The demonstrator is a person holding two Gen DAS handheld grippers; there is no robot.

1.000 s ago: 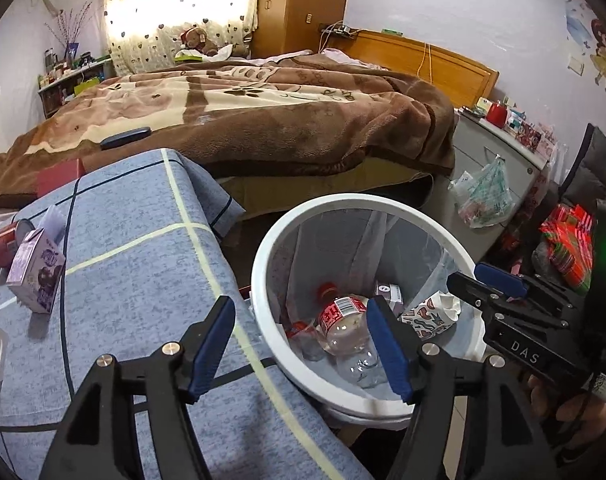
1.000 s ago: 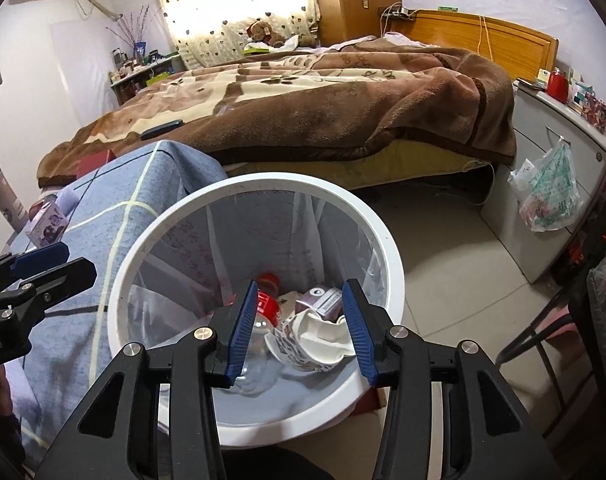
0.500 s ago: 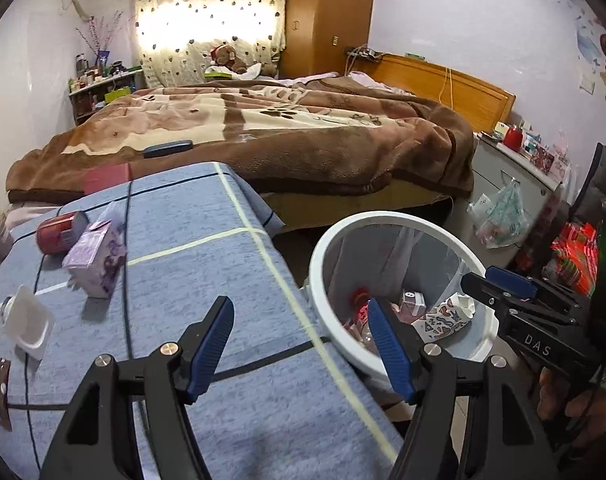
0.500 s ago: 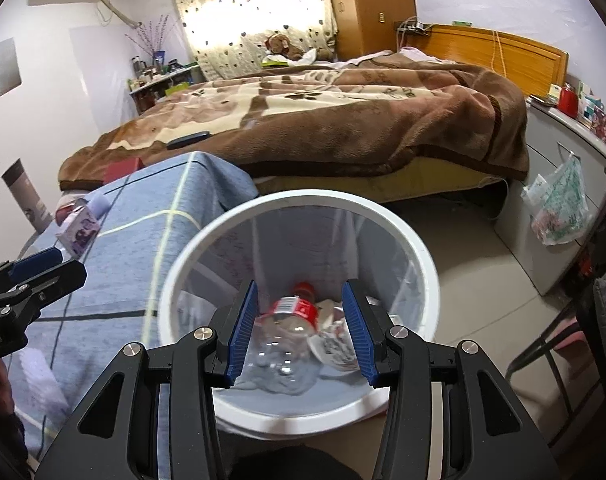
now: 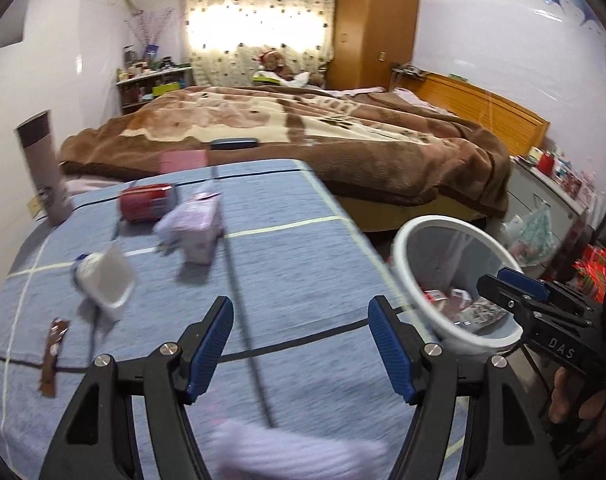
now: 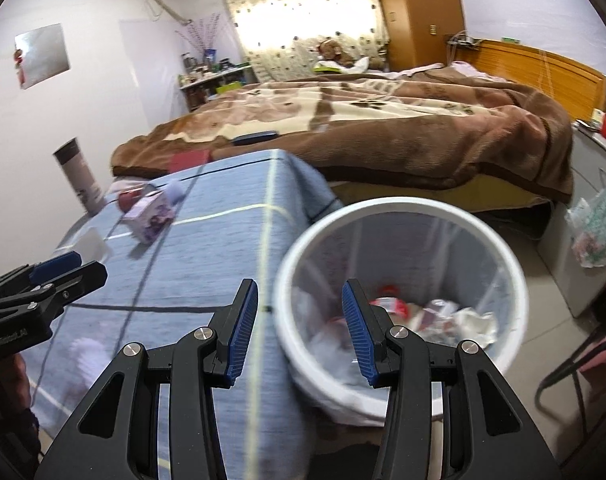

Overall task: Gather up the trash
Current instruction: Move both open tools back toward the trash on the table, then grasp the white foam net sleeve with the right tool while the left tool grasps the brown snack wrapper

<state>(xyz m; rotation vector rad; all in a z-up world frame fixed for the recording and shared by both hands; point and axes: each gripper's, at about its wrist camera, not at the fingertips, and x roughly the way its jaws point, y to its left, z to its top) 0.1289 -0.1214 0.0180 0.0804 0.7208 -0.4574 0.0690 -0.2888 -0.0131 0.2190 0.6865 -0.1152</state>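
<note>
My left gripper (image 5: 301, 344) is open and empty above the blue-clothed table (image 5: 287, 272). On the table ahead of it lie a white plastic cup (image 5: 105, 280), a purple carton (image 5: 195, 228), a red can (image 5: 147, 202) and a brown wrapper (image 5: 53, 354). My right gripper (image 6: 301, 332) is open with nothing between its pads, over the gap between the table edge and the white bin (image 6: 403, 204). The bin holds a bottle with a red label (image 6: 391, 304) and crumpled paper (image 6: 471, 320). The right gripper (image 5: 519, 288) also shows beside the bin (image 5: 403, 252) in the left wrist view.
A tall grey cylinder (image 5: 43, 168) stands at the table's far left corner. A blurred pale thing (image 5: 295, 448) lies at the near table edge. A bed with a brown blanket (image 5: 343, 140) fills the room behind. A cabinet with a hanging plastic bag (image 6: 599, 228) stands right of the bin.
Both views have swung left, from over the bin towards the table. The bin has slid to the right in each view, and the cup, carton and can have come into sight.
</note>
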